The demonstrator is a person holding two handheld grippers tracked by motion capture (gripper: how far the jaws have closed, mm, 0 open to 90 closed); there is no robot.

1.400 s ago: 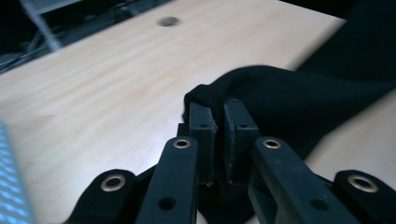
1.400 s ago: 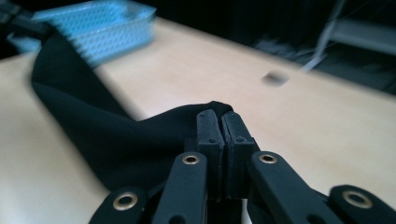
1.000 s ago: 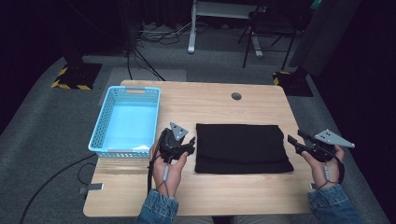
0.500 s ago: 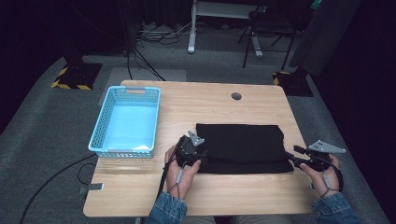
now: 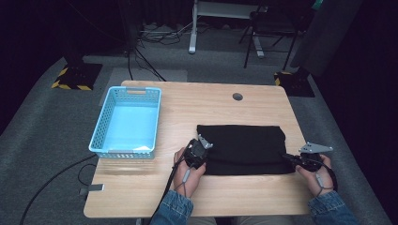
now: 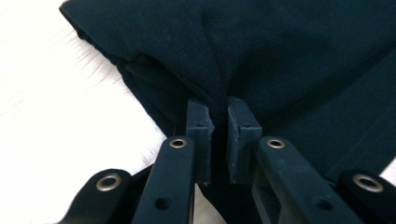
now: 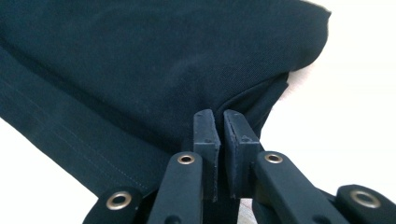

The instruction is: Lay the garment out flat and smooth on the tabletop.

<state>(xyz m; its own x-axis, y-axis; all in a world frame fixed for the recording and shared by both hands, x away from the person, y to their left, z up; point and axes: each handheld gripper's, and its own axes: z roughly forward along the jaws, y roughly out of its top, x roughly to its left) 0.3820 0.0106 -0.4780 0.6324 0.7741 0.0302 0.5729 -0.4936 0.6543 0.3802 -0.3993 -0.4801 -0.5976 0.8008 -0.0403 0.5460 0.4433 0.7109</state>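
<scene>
Fingers (image 6: 201, 135) of our left gripper (image 5: 202, 151) just closed, pinching black cloth (image 5: 244, 147) at its left edge; right gripper (image 5: 290, 159) likewise pinches right edge, near tabletop's (image 5: 187, 108) front. We read no writing.

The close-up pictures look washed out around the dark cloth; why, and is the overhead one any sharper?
Left gripper view: table overexposed to near white, cloth keeps visible weave. Right gripper view: same glare, stitching still readable. High view: evenly lit table, dark surroundings, cloth a flat black patch.
</scene>
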